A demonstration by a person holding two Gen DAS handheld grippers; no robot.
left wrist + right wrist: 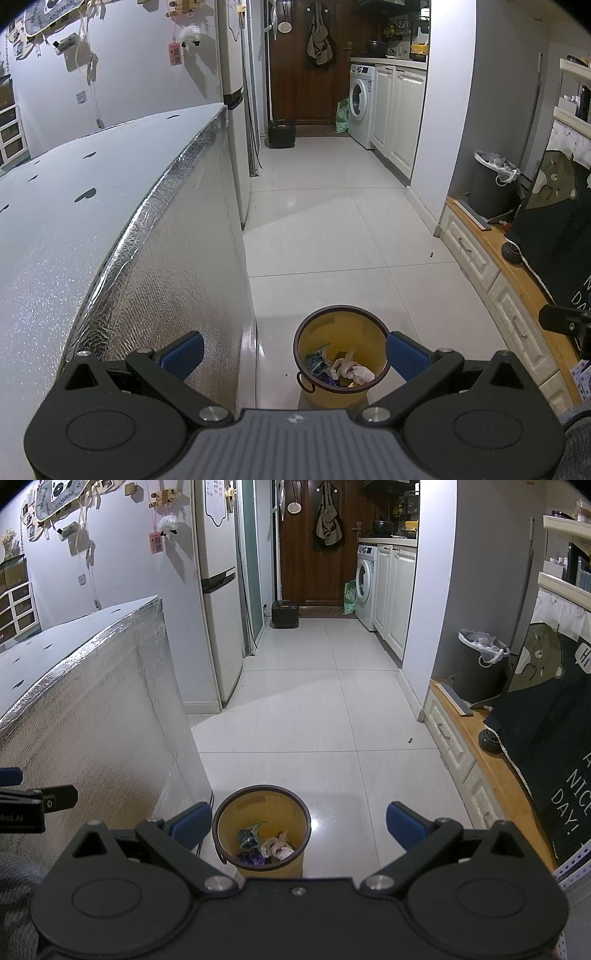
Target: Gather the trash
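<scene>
- both grippers fill the bottom of their views: the left gripper [293, 349] has its blue-padded fingers spread wide with nothing between them, and the right gripper [297, 823] is spread just as wide and holds nothing.
- small yellow waste bin [341, 354] with a dark rim stands on the white tiled floor [325, 221], below and ahead of both grippers; in the left view it sits toward the right finger, in the right view [263, 830] toward the left finger.
- inside the bin lie crumpled white paper [354, 371], a green wrapper [317, 360] and something purple-blue at the bottom.
- foil-covered table [110, 221] runs along the left side, its edge close to the bin.
- beyond it stands a pale fridge [218, 590], and a washing machine [365, 583] sits under the counter near the brown door [317, 554].
- a grey bin with a white liner [480, 657] stands on the wooden bench at right, well apart from the yellow one.
</scene>
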